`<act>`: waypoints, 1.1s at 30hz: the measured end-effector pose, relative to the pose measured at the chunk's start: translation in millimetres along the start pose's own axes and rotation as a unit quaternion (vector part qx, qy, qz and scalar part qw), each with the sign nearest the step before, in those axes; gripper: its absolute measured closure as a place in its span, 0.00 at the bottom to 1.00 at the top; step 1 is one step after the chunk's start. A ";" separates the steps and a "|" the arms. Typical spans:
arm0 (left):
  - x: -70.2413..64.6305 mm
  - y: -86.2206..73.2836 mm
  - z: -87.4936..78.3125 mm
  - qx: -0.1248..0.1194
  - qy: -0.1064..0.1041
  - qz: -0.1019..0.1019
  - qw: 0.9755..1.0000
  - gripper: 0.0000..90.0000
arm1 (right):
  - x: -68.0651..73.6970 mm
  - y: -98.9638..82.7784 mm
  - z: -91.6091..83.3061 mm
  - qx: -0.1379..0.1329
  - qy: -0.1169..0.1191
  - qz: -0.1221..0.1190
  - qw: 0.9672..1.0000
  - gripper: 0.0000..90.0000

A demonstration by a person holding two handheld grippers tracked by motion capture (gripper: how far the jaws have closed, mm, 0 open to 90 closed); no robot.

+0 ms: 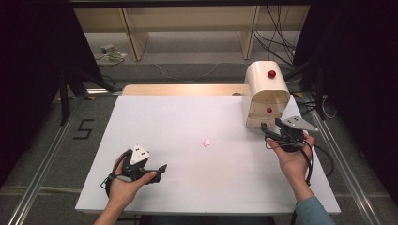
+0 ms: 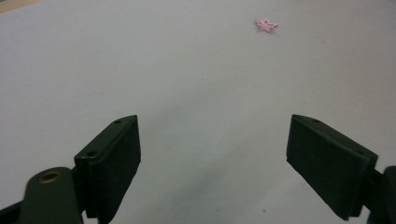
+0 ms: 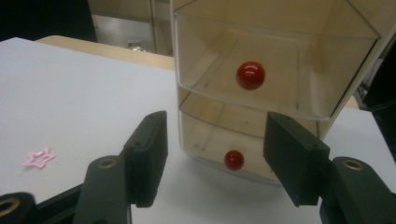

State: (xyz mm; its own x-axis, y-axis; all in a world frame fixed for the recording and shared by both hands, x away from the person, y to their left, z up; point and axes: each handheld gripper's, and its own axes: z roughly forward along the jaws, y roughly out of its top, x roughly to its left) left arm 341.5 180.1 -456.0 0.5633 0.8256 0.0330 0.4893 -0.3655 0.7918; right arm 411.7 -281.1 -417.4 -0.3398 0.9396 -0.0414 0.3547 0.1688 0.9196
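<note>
The right gripper [image 3: 212,156] is held just in front of the drawer box [image 1: 266,93], at 2 o'clock on the table [image 1: 155,140]. Its jaws are part open and nothing is held. The low red knob [image 3: 234,160] is lined up between them. Next, the knob must be pinched. The left gripper [image 2: 212,163] is held wide open and empty, at 7 o'clock.

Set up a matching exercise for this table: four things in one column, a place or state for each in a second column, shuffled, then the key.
Things:
1. pink star
2. drawer unit
3. left gripper
4. right gripper

Places or states:
A. at the table's far right corner
B. lying flat mid-table
C. jaws aimed at the lower red knob, not touching it
D. jaws wide open over bare table at the near left

Pairs: 1-B, 2-A, 3-D, 4-C
</note>
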 end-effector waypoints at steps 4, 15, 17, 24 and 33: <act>0.3 -0.3 -0.2 0.001 0.000 -0.001 1.000 0.20 | -4.4 5.1 4.7 -0.010 -0.012 0.003 1.000 0.50; 0.9 -0.6 -1.3 0.000 0.000 -0.004 1.000 0.20 | -5.2 11.6 13.2 -0.021 -0.028 -0.002 0.999 0.57; 1.0 -0.7 -1.5 0.000 0.001 -0.005 1.000 0.20 | -5.0 12.5 14.7 -0.021 -0.032 -0.004 0.999 0.58; 1.4 -0.8 -1.7 0.000 0.002 -0.004 1.000 0.20 | -6.0 13.7 20.5 -0.024 -0.046 -0.001 0.999 0.63; 1.5 -1.0 -1.3 0.001 0.001 -0.005 1.000 0.20 | -4.8 14.3 24.7 -0.027 -0.057 0.003 0.998 0.70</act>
State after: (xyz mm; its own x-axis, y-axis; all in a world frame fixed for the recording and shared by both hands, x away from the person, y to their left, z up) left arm 340.9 182.3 -455.9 0.5573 0.8299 0.0261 0.4960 -0.3579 0.7911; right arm 439.9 -275.9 -413.8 -0.2362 0.9686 -0.0775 0.3075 0.1501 0.9396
